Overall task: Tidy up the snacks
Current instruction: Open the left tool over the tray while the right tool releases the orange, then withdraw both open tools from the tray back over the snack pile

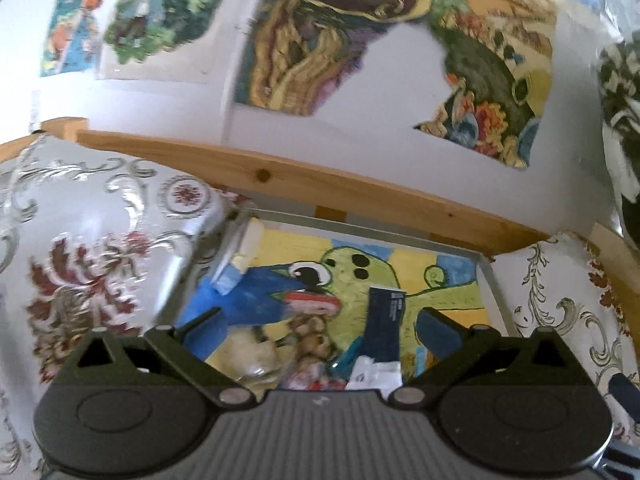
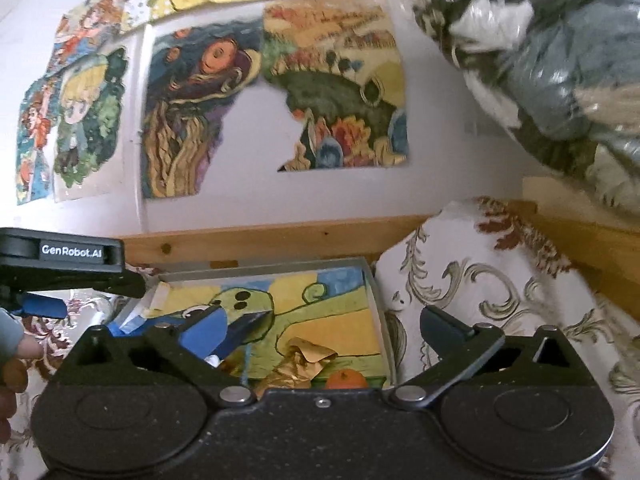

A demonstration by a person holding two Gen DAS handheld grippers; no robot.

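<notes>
A shallow grey-rimmed tray (image 1: 360, 226) with a painted green creature on its floor holds the snacks. In the left wrist view, my left gripper (image 1: 320, 330) is open above its near end. Between and beyond the fingers are an upright dark blue packet (image 1: 386, 320), a red and white packet (image 1: 310, 302), a brown lumpy snack (image 1: 310, 338), a clear bag (image 1: 256, 356) and a white wrapper (image 1: 376, 374). My right gripper (image 2: 320, 332) is open over the same tray (image 2: 260, 270), holding nothing. Below it are a gold wrapper (image 2: 300, 364), an orange fruit (image 2: 346, 379) and the dark blue packet (image 2: 244, 330).
Patterned cushions flank the tray on the left (image 1: 100, 260) and right (image 2: 480, 280). A wooden rail (image 1: 320, 184) runs behind it under a white wall with paintings (image 2: 192, 120). A plastic-wrapped bundle (image 2: 560, 60) hangs upper right. The left gripper's body (image 2: 60, 264) and a hand (image 2: 16, 360) are at the left.
</notes>
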